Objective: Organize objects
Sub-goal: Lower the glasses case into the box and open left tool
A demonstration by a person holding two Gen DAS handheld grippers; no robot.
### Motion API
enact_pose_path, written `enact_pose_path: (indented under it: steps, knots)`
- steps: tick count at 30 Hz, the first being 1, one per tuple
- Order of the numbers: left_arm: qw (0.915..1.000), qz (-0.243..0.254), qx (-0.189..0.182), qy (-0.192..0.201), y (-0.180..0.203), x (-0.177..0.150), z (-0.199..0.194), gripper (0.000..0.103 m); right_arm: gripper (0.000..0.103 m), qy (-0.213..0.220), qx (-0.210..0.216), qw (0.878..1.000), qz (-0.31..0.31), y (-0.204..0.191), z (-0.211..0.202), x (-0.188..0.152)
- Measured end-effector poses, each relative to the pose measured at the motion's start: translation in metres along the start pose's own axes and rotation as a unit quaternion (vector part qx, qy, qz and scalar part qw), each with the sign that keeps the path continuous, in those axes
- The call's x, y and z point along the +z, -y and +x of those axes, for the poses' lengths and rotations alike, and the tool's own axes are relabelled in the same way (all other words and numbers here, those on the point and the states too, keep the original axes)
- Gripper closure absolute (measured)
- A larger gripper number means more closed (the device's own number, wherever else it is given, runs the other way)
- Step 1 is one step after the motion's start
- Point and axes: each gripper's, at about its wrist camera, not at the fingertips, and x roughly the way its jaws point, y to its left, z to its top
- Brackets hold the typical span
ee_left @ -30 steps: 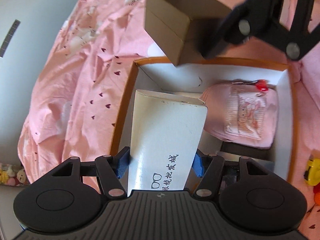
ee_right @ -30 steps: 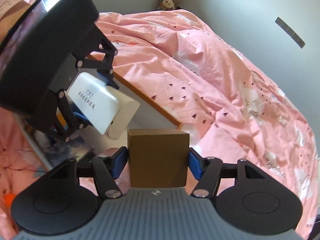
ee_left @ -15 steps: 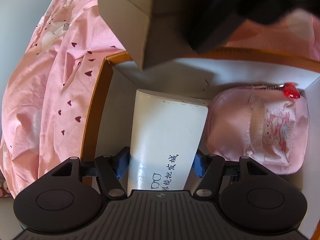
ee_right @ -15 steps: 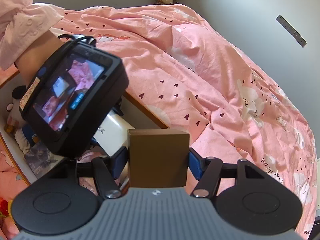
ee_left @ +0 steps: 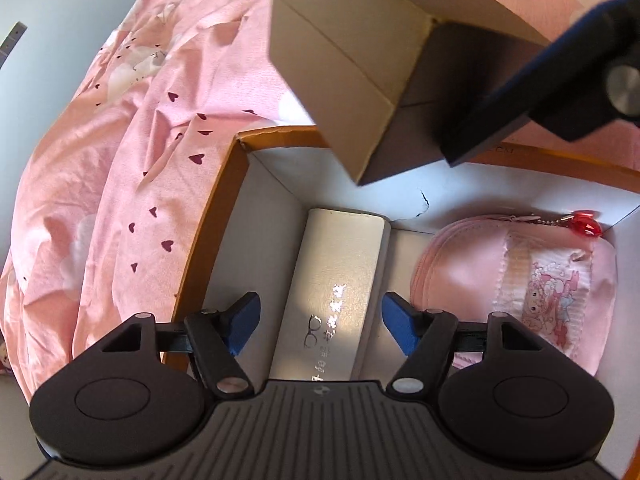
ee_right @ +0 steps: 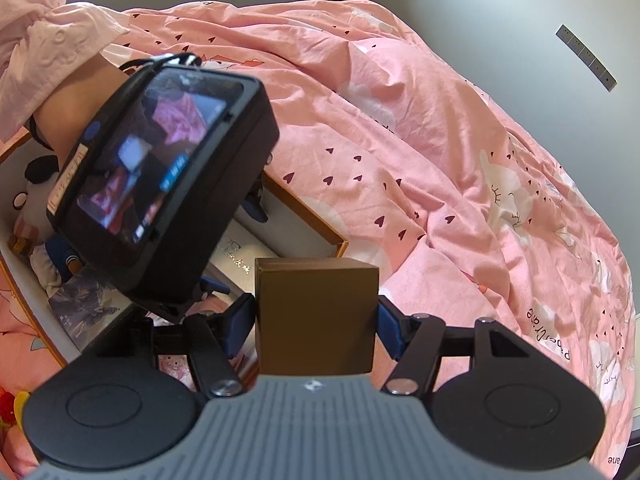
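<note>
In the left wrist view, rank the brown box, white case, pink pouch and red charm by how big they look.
1. Brown box, though it is nearest the camera.
2. and 3. Pink pouch and white case, too alike to rank.
4. Red charm.

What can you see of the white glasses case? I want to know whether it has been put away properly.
The white glasses case is a long, rounded-edge box with a smooth, leather-like skin, printed with a small glasses icon and dark characters. It lies flat in the orange-rimmed storage box, near its left wall, beside the pink pouch with a gap between them. The left gripper is open around it, pads clear of its sides.
</note>
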Motion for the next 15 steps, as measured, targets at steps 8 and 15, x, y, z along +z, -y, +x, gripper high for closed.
enact_pose_path:
  steps: [8,15]
  knots:
    - [0.994,-0.1,-0.027,-0.033,-0.033,-0.031,-0.008,0.029,0.037,0.005,0.005,1.0,-0.003,-0.003,-0.003,-0.001]
    - [0.9773,-0.188,-0.037,-0.091,-0.051,-0.052,0.024,0.042,0.037,0.004,0.009,1.0,-0.008,-0.011,-0.001,0.006]
